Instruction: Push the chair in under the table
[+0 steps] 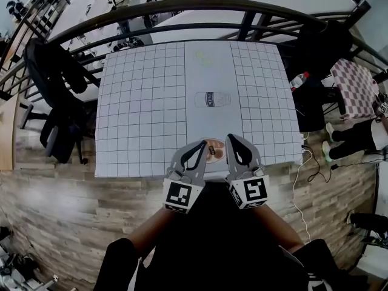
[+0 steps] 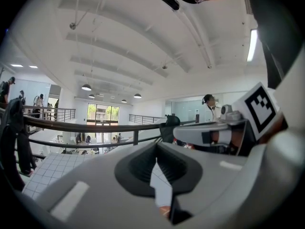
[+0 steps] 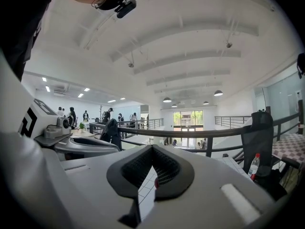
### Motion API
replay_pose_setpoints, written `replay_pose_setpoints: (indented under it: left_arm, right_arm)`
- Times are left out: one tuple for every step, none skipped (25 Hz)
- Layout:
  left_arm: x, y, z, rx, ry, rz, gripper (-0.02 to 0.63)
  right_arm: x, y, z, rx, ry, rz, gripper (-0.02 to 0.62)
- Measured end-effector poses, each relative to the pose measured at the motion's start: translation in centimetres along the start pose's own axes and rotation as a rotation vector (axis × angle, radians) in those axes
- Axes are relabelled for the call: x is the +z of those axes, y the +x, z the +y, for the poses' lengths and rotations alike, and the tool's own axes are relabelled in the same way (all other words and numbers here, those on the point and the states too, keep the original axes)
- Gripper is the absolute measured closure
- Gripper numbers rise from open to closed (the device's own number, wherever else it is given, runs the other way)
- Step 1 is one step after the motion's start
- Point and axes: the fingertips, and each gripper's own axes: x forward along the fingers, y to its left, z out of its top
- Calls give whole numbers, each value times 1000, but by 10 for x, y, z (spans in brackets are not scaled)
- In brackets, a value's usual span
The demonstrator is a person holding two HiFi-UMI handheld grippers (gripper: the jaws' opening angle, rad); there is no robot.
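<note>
Our left tool (image 1: 202, 144) and right tool (image 1: 230, 139), both clenched and empty, sit at lower centre by the near edge of the bench (image 1: 145, 102). A brown rounded piece (image 1: 213, 152) between them may be the chair; we judge it already tucked under.

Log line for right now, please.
left hand-held gripper: shut, empty | right hand-held gripper: shut, empty | both tips at near edge of table | bottle lying mid-table

Bright even light from ceiling lamps (image 3: 167, 99) and far windows (image 3: 189, 119); fisheye edges bend strongly
</note>
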Motion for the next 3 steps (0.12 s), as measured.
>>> replay_pose_setpoints:
  left_arm:
    - [-1, 0, 0, 0, -4, 3, 595]
    - [-1, 0, 1, 0, -7, 5, 595]
    - [-1, 0, 1, 0, -9, 7, 595]
  right_arm:
    - [0, 0, 1, 1, -2, 1, 598]
    - [1, 0, 2, 2, -4, 3, 598]
    - [1, -1, 2, 3, -6, 4, 598]
